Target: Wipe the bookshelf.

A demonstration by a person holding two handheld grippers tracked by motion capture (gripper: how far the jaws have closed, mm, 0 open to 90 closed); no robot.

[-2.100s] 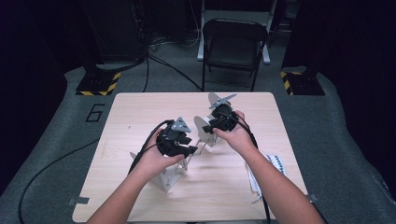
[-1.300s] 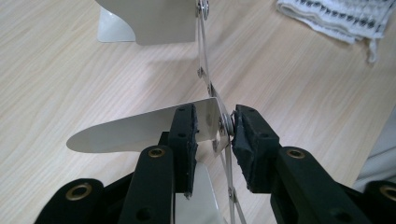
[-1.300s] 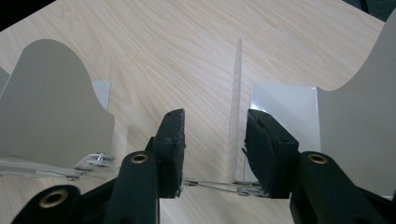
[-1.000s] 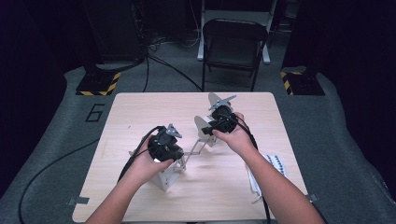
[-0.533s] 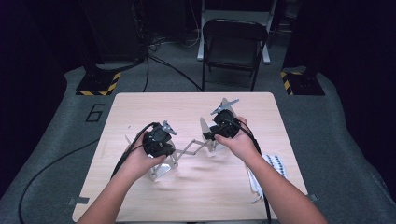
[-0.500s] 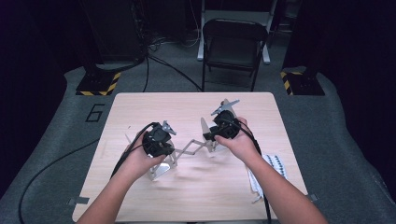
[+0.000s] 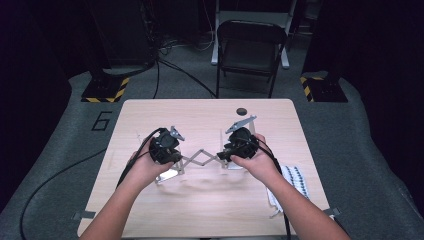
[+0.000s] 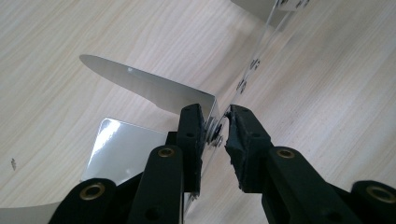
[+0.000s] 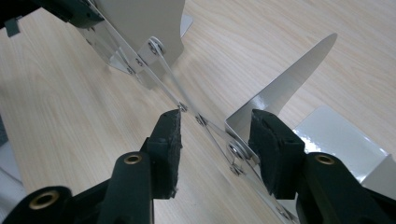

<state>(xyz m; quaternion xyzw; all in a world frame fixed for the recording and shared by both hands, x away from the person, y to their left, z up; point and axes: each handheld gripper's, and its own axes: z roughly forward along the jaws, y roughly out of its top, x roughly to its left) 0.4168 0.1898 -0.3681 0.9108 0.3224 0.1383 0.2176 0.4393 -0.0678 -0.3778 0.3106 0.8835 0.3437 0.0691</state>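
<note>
One painted "6" (image 7: 102,120) marks the floor.

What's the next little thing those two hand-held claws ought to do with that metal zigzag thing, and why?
Probably keep easing the two ends apart. The scissor lattice is only partly stretched between the left gripper and the right gripper. First the right gripper may need to close: its jaws stand either side of the end plate with a gap, whereas the left gripper pinches its plate.

One metal scissor-lattice rack (image 7: 200,159) with two end plates is lying on one counter (image 7: 150,112); two grippers, left (image 7: 167,150) and right (image 7: 235,150), are gripping it; one folding chair (image 7: 250,47) is standing behind.
</note>
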